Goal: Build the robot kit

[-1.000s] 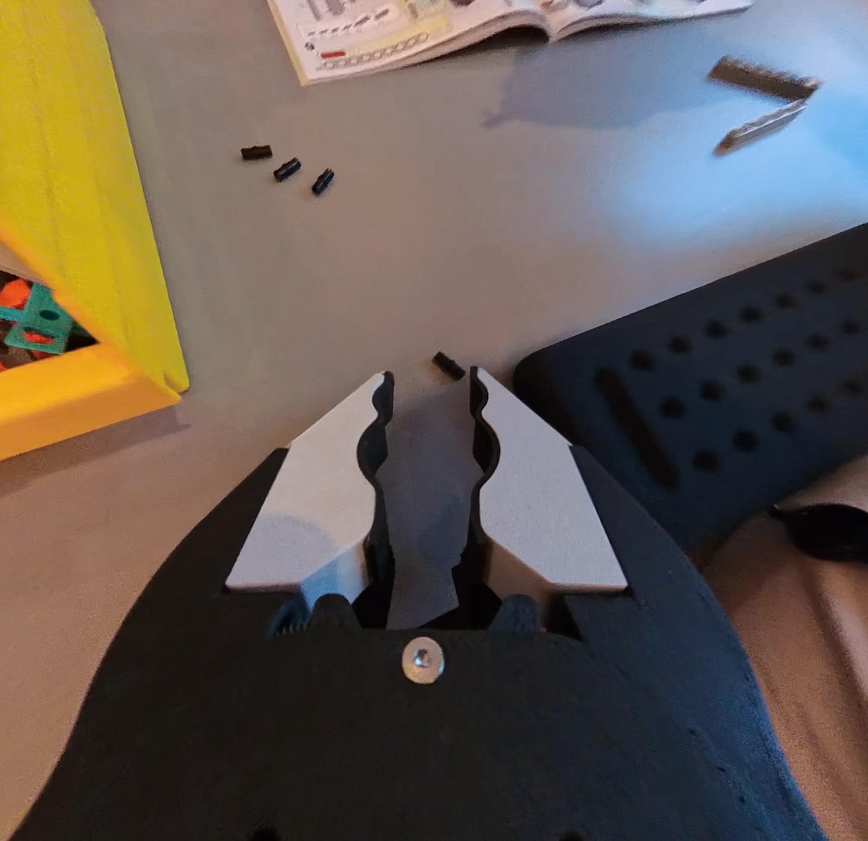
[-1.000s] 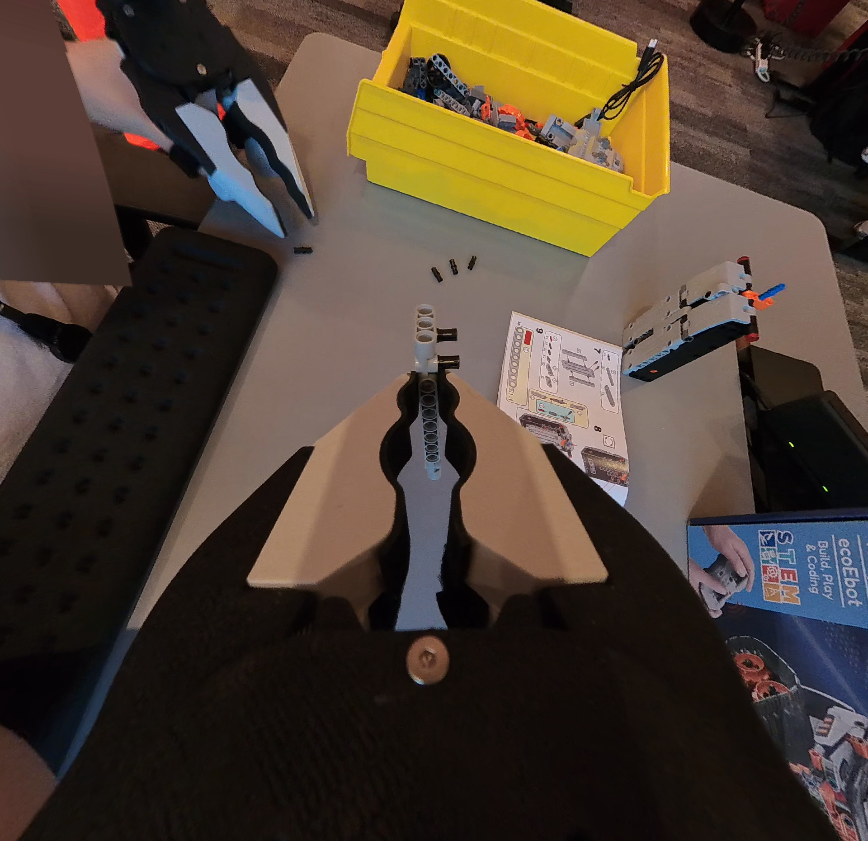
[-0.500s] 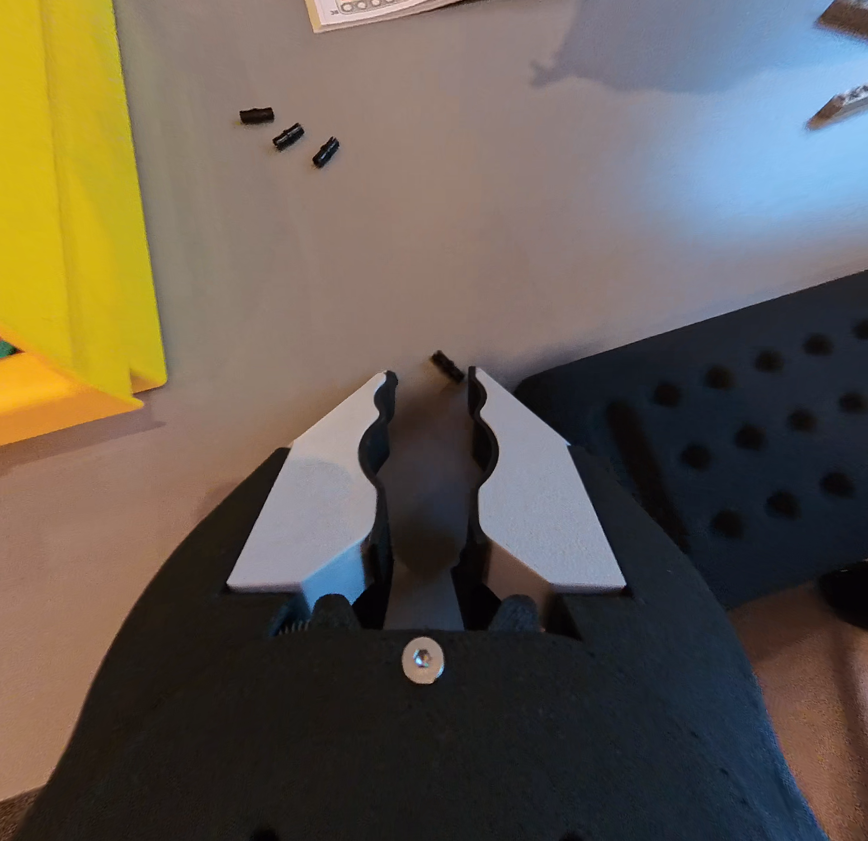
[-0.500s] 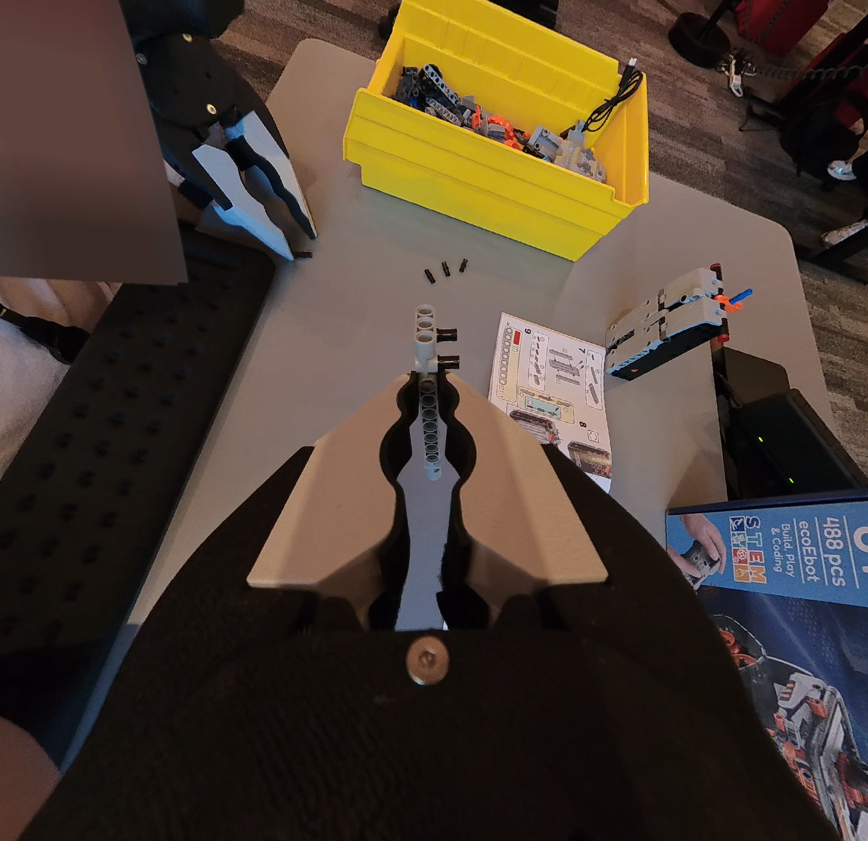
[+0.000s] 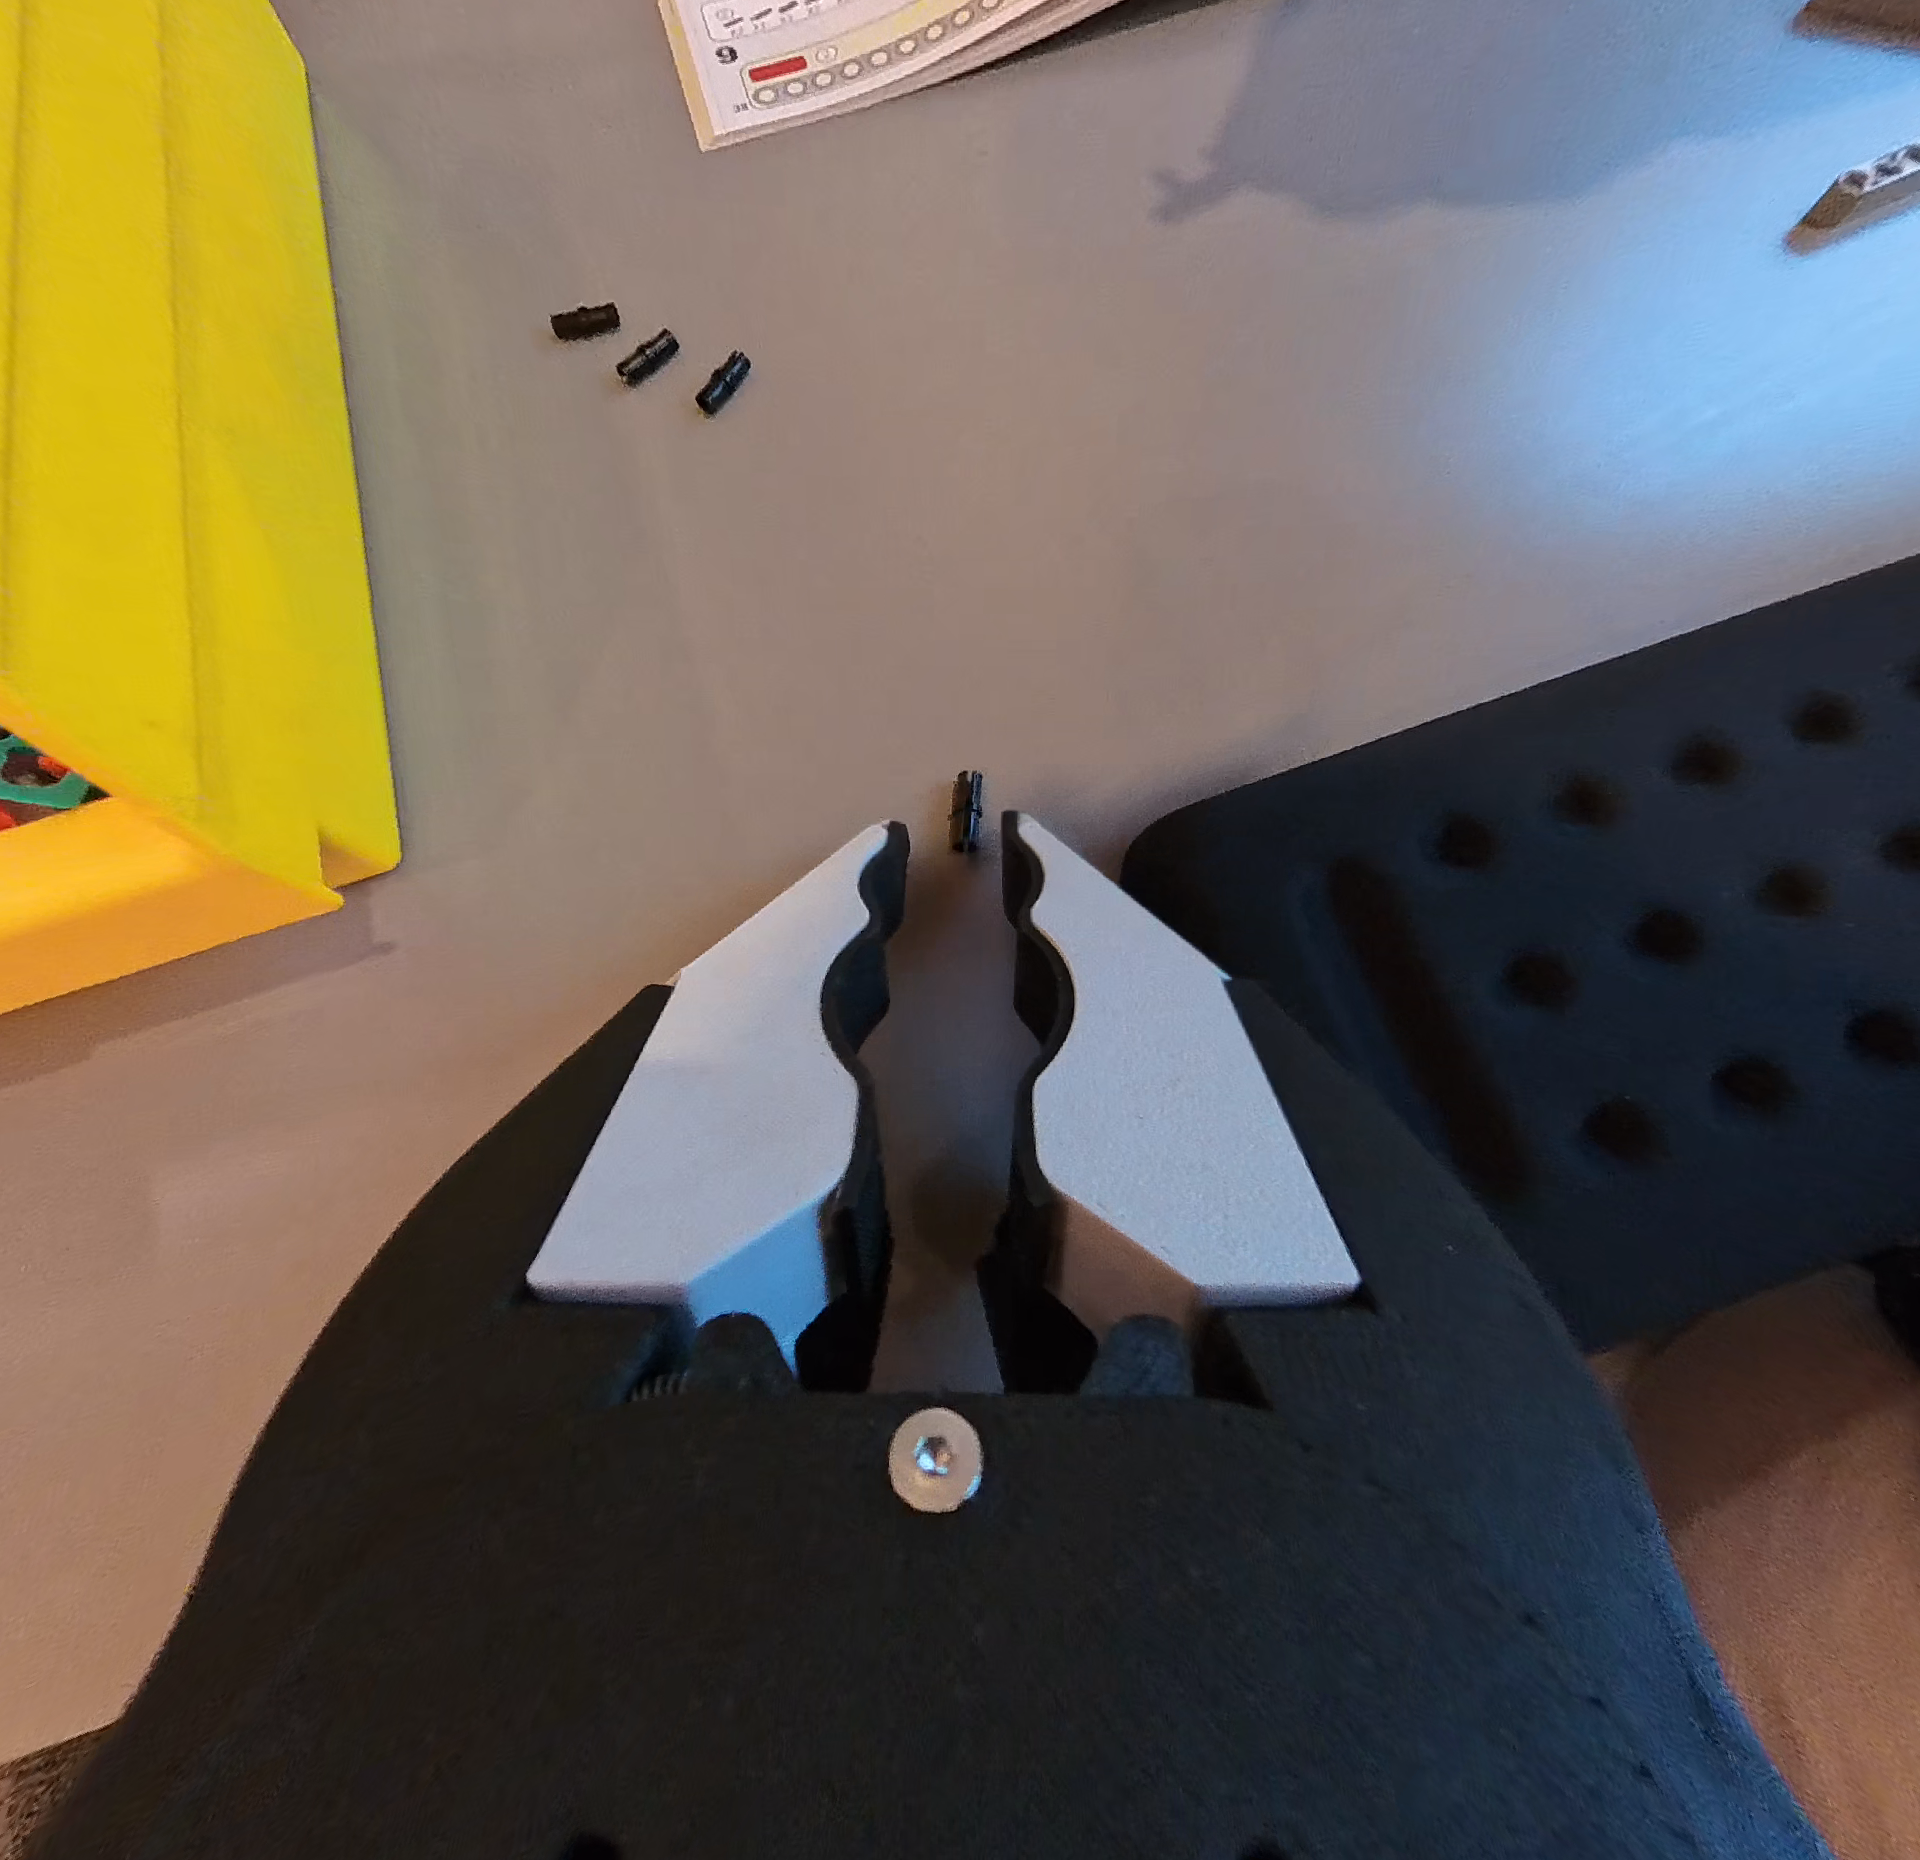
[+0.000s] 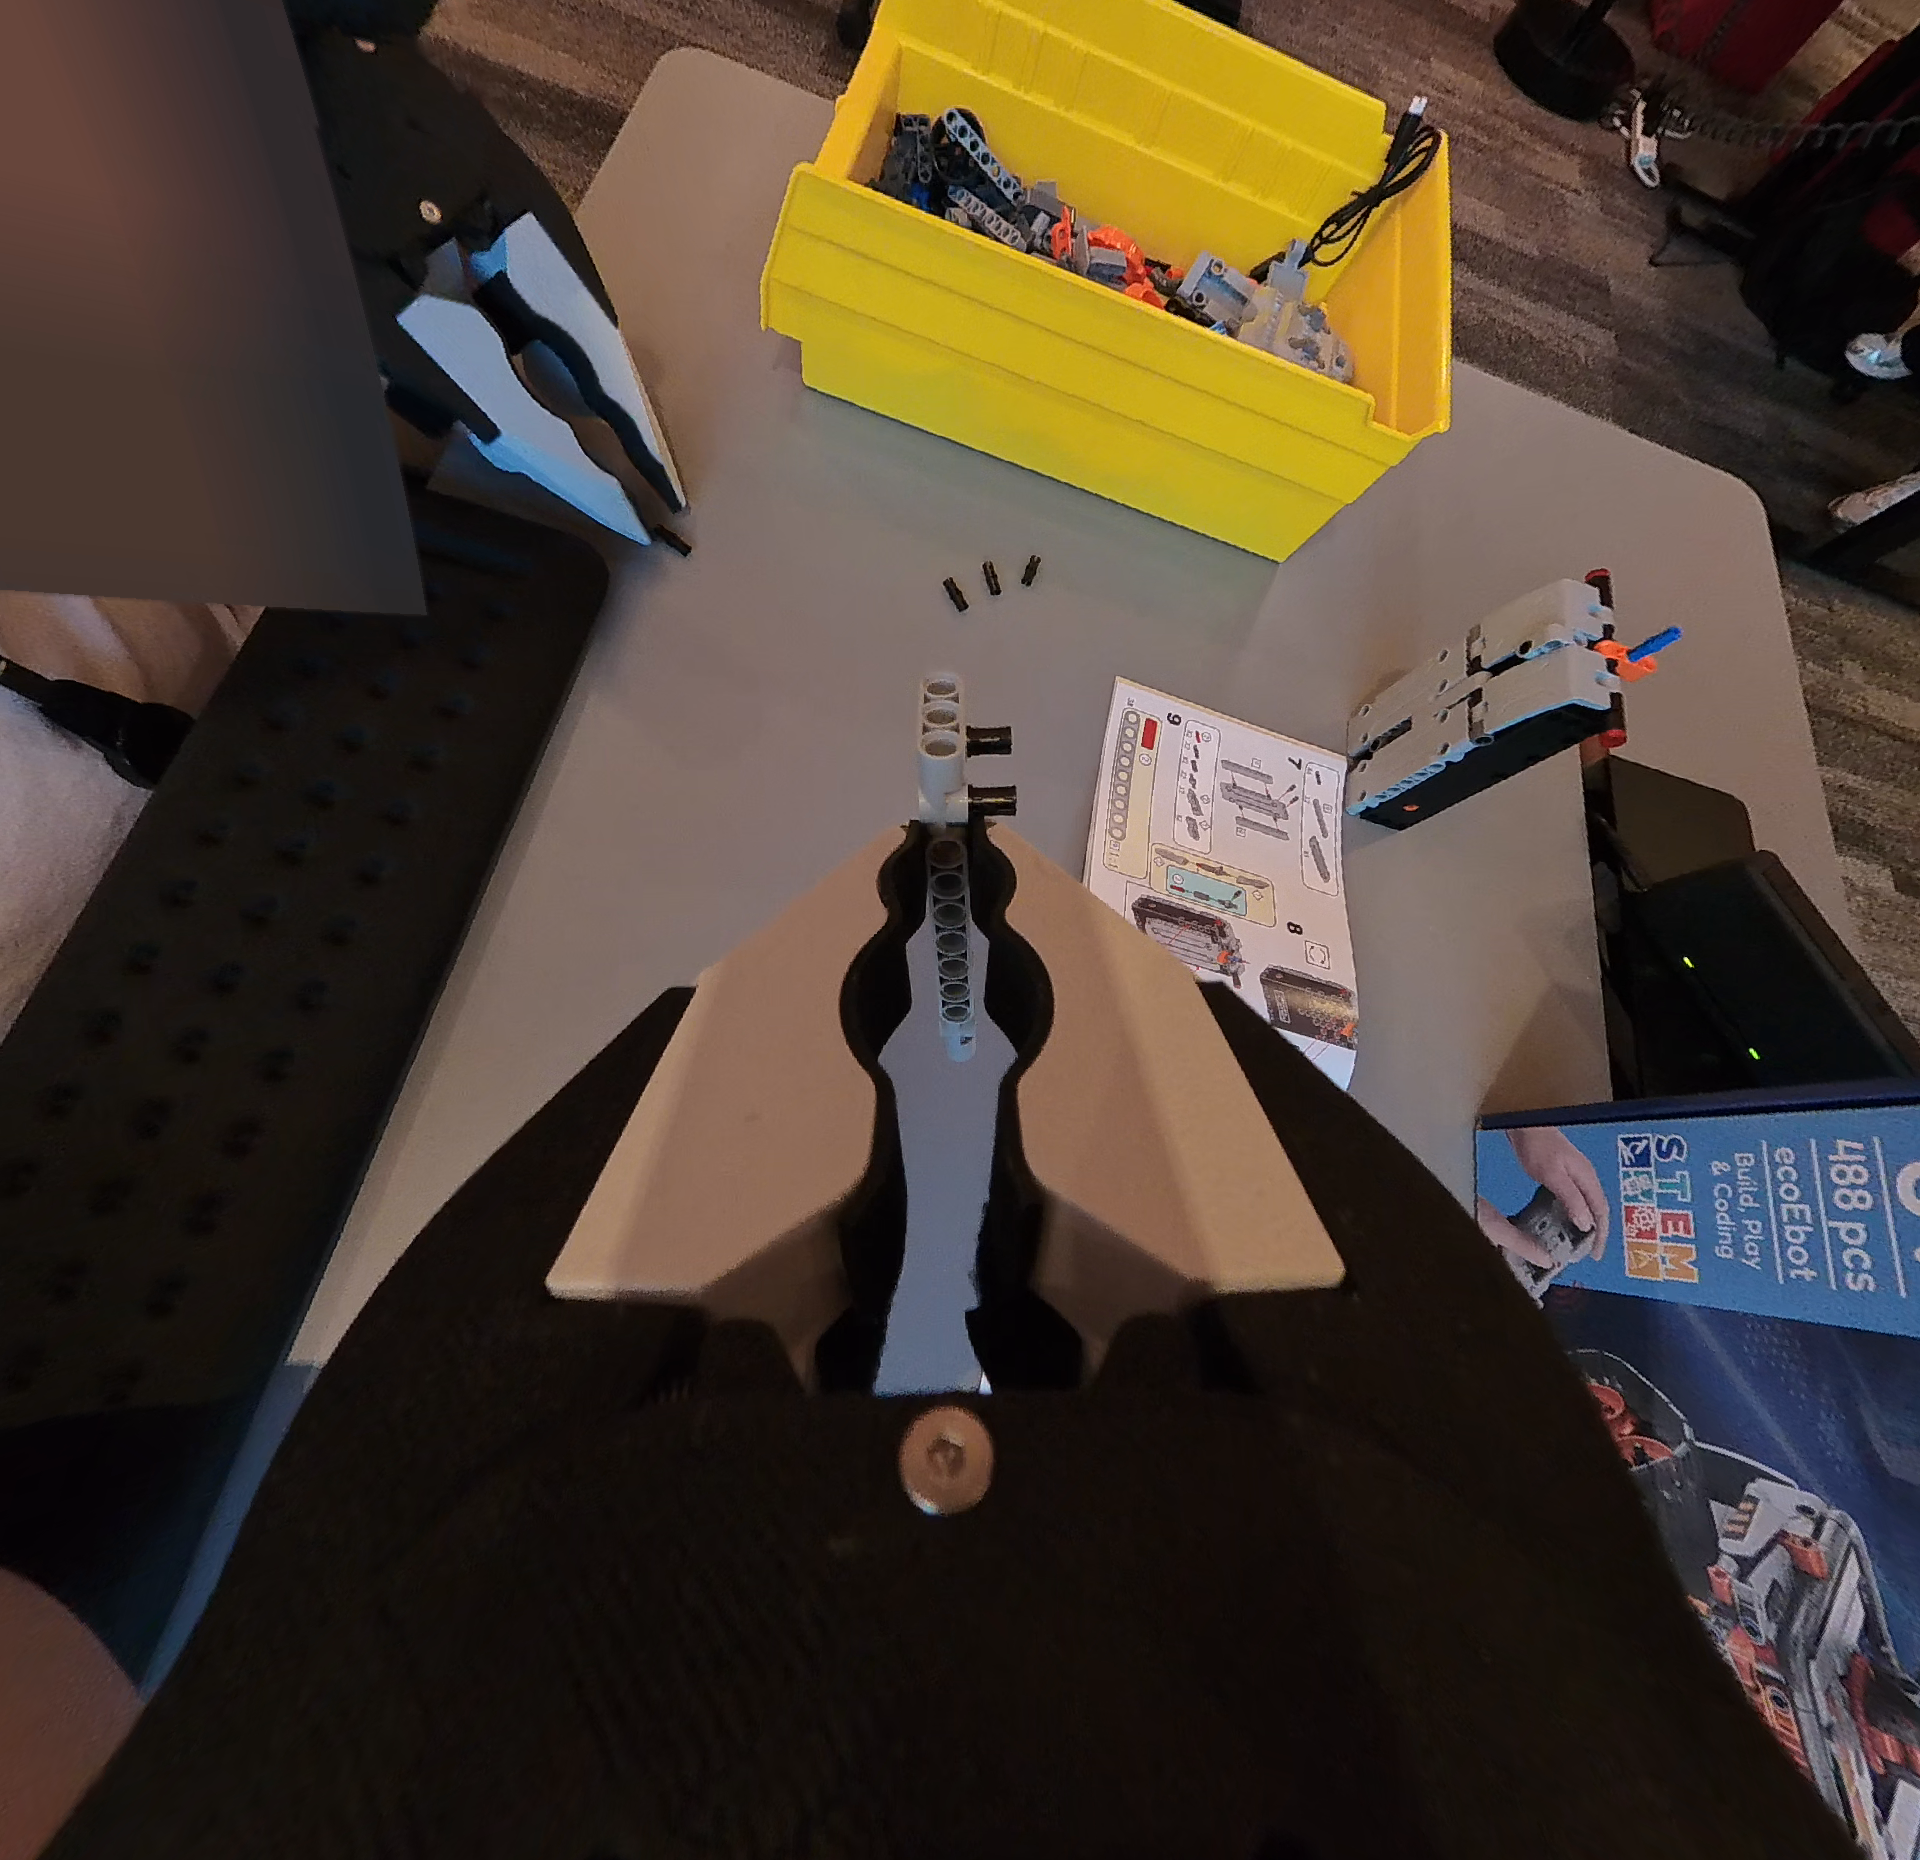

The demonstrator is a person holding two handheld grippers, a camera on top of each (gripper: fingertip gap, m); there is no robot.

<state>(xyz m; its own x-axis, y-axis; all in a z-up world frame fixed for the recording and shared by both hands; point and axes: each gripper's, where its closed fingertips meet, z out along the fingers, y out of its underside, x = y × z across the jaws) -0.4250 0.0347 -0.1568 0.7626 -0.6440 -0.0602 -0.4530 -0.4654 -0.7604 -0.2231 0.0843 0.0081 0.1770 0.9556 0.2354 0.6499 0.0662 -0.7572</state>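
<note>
My left gripper is open, low over the grey table, its tips on either side of a small black pin that lies just ahead of them. It also shows in the right wrist view with the pin at its tips. My right gripper is shut on a grey holed beam that sticks out past the tips, with two black pins in its side. Three loose black pins lie on the table, also seen from the right wrist.
A yellow bin of parts stands at the back, its wall at left in the left wrist view. A black perforated pad lies beside the left gripper. An instruction booklet, a grey-and-black assembled block and a blue kit box lie to the right. The grippers' ends are close to 25 centimetres from one another.
The left gripper has come lower and turned, so the single black pin now lines up between its open tips. The right gripper stays shut on the beam, with its view shifted slightly.
</note>
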